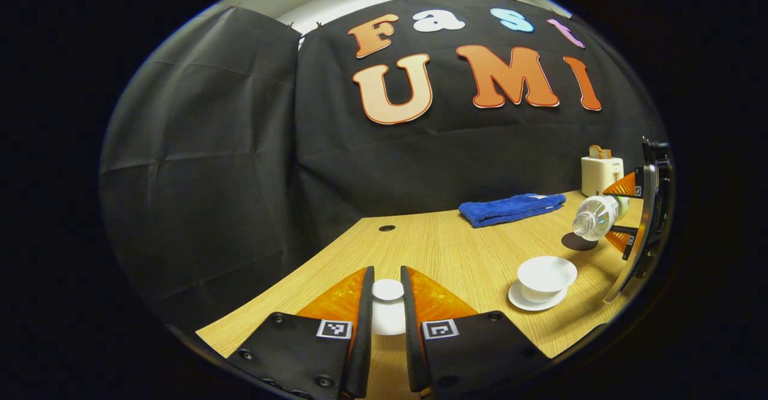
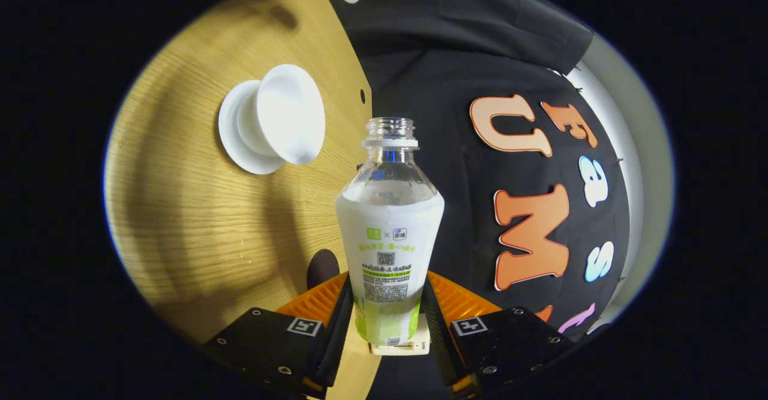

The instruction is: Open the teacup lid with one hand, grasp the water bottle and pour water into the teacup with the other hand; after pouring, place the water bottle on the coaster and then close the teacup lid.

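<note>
A: What does the right gripper (image 2: pixel 387 313) hold?
B: A capless water bottle (image 2: pixel 389 232), clamped between both fingers.

A: And on the wooden table (image 2: pixel 198 226)?
B: An uncovered white teacup (image 2: pixel 288 115) on its saucer (image 2: pixel 231 130); a dark coaster (image 2: pixel 322 268) shows beside the bottle.

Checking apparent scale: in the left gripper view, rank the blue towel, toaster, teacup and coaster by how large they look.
1. Towel, widest.
2. Teacup on its saucer, though it sits nearer the camera.
3. Toaster, farther back, so uncertain against the teacup.
4. Coaster, partly behind the bottle.
</note>
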`<move>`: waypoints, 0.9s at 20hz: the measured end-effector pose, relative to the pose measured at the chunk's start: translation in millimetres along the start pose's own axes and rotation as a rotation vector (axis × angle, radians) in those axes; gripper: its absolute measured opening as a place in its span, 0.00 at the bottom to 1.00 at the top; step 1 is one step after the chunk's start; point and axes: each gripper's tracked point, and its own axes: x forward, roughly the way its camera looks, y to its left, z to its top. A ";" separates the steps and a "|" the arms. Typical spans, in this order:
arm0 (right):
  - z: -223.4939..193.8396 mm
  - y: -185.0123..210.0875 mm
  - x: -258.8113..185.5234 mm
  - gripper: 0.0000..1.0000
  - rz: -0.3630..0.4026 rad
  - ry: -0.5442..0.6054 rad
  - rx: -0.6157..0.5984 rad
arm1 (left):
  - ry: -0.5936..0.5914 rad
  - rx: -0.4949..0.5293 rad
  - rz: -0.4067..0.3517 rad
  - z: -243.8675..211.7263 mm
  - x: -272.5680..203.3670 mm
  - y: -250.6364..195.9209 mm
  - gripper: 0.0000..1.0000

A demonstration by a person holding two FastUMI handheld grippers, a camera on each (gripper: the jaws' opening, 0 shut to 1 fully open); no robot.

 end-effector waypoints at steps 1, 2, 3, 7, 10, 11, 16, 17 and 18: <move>0.0 -1.5 0.3 0.64 -0.011 -0.003 -0.026 | -0.001 0.003 0.004 -0.2 -0.1 1.9 0.29; 1.9 -4.2 0.6 0.64 -0.023 -0.006 -0.056 | 0.000 0.005 0.011 -0.9 -2.0 5.5 0.29; 3.0 -7.3 1.3 0.64 -0.036 -0.009 -0.087 | 0.002 0.008 0.015 -1.9 -2.5 9.0 0.29; 2.9 -14.5 7.8 0.64 -0.054 -0.011 -0.147 | 0.003 0.010 0.032 -2.1 -5.9 19.9 0.29; 5.6 -18.2 9.8 0.64 -0.050 -0.028 -0.181 | 0.010 0.016 0.037 -6.2 -7.4 23.0 0.29; 6.0 -19.9 9.6 0.64 -0.052 -0.032 -0.196 | 0.013 0.016 0.038 -6.3 -7.7 22.9 0.28; 8.1 -23.0 10.3 0.64 -0.079 -0.044 -0.231 | 0.012 0.018 0.043 -8.2 -9.0 27.2 0.29; 8.7 -22.8 9.0 0.64 -0.082 -0.052 -0.240 | 0.012 0.017 0.042 -7.9 -8.5 26.5 0.29; 10.7 -23.4 8.9 0.64 -0.089 -0.060 -0.253 | 0.011 0.016 0.042 -8.5 -9.5 26.8 0.29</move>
